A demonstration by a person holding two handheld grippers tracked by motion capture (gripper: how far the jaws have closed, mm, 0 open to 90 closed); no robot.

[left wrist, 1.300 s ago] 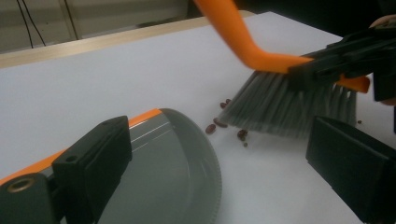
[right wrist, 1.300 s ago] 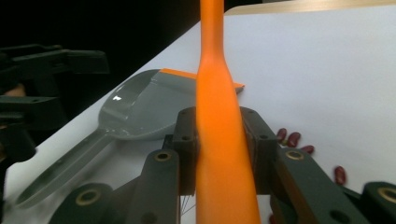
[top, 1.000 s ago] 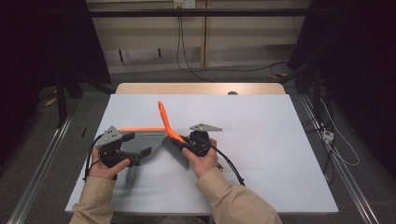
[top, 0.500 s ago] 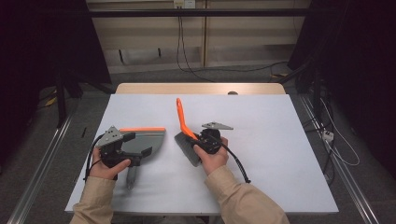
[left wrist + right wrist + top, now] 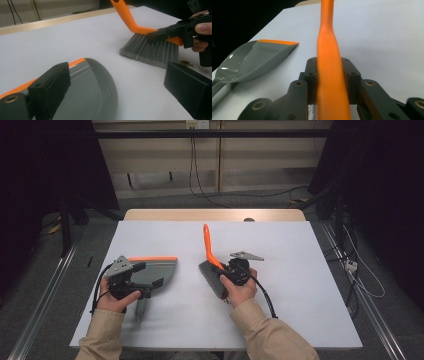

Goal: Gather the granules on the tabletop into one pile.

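White table (image 5: 300,285) stands in a dim room with cables on the floor behind it, and the work on it is sweeping with a brush (image 5: 212,270) and a dustpan (image 5: 157,270). Right gripper (image 5: 226,270) is closed tight on the orange handle of the brush, and in the right gripper view the two jaws press this handle from both sides. Bristles rest on the table, well apart from the dustpan, on its right side. Left gripper (image 5: 145,282) is at the dustpan; in the left gripper view its jaws stand wide, one over the grey pan and the other beside it, so it seems to hold nothing firmly. A few brown crumbs (image 5: 186,63) lie just behind the bristles, far from the orange lip of the dustpan. I judge the task is at an early stage: tools are in hand, but the crumbs are not yet pushed into the pan, which looks empty. How the left gripper touches the dustpan handle is hidden under the hand, and the crumbs are too small to identify.
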